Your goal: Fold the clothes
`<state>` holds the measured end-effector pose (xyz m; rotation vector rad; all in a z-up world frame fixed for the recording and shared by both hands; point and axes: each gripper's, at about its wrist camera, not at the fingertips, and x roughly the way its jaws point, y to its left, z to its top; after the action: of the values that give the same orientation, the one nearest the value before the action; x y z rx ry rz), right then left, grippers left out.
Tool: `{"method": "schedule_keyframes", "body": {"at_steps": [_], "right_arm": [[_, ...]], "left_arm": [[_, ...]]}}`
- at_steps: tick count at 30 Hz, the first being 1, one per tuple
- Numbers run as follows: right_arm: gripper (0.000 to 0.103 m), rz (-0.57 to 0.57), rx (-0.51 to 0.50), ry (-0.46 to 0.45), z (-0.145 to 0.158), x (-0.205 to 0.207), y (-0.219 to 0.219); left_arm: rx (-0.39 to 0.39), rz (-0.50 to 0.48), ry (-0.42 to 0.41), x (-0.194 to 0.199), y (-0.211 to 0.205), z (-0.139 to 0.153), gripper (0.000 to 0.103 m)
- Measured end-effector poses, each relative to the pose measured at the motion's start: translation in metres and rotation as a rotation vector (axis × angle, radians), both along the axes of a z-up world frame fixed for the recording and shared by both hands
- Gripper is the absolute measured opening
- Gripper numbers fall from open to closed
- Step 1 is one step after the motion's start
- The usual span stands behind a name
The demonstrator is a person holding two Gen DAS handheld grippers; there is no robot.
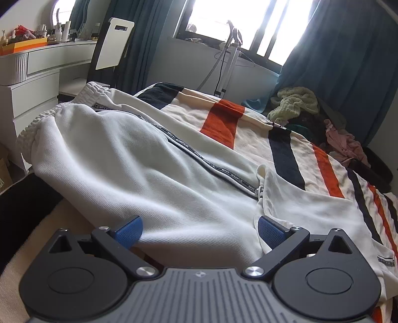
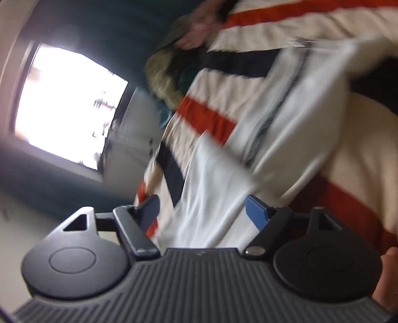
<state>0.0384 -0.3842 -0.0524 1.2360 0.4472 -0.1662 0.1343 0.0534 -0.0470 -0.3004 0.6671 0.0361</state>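
White trousers (image 1: 139, 159) lie flat on the striped bed (image 1: 293, 154) as folding begins; the left hand-held gripper (image 1: 199, 232) and right hand-held gripper (image 2: 202, 211) hover released, and each likely needs an edge to pinch next.

At the upper left of my left view stood a white dresser (image 1: 37, 82), its top crowded with small bottles and an orange box (image 1: 23, 46). A white chair back (image 1: 113, 44) leaned beside it against teal curtains (image 1: 343, 62). The bright window (image 1: 238, 22) filled the top centre, with a garment steamer (image 1: 230, 57) upright below it. A striped blanket (image 1: 293, 154) in cream, orange and navy ran across the right. My right view was tilted and blurred; the blanket's stripes (image 2: 206, 116) and the window's glare (image 2: 67, 104) showed there.
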Motion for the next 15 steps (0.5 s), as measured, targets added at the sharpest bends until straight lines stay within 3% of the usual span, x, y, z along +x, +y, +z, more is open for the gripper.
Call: {"method": "schedule_keyframes", "body": {"at_steps": [5, 10, 12, 15], "right_arm": [[0.068, -0.167, 0.075, 0.055, -0.021, -0.015, -0.068], [0.069, -0.291, 0.205, 0.232, -0.065, -0.019, -0.091], [0.069, -0.306, 0.280, 0.242, -0.083, -0.018, -0.095], [0.070, -0.356, 0.326, 0.174, -0.094, -0.013, -0.106]], "left_arm": [[-0.003, 0.009, 0.011, 0.002, 0.000, -0.002, 0.100], [-0.016, 0.031, -0.006, -0.007, 0.008, 0.007, 0.100], [-0.028, 0.045, -0.008, -0.009, 0.013, 0.010, 0.100], [-0.021, 0.075, -0.010, -0.009, 0.016, 0.011, 0.100]]}}
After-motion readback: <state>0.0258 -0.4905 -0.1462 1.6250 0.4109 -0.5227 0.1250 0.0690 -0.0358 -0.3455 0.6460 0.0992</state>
